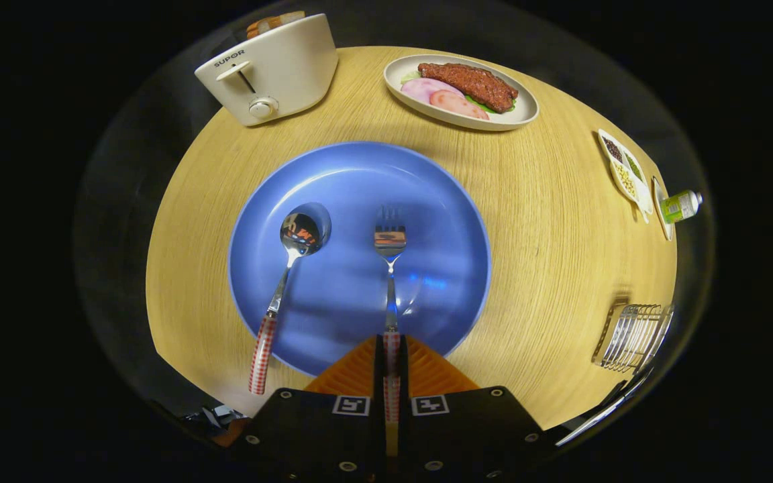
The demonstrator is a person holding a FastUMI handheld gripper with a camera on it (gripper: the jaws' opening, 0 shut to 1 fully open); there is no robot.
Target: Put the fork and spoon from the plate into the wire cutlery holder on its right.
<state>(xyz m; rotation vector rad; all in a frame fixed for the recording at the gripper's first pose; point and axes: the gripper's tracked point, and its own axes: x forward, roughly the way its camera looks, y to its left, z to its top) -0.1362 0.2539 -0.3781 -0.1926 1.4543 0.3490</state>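
I had the gripper [392, 352] clamped on the fork [390, 268] handle, tines ahead on the plate [453, 201], spoon [286, 282] left; best was lifting level, then swinging right to the wire cutlery holder [631, 335] and lowering handle-first.

Bare table [534, 268] (no clutter) lies between plate [359, 174] and holder [635, 335].

Single fisheye camera rides on the gripper [392, 355], looking forward and steeply down along its closed jaws (seen at the view's bottom). It sits close above the near rim of the plate [359, 174]. The round worktop [547, 221] spreads beyond.
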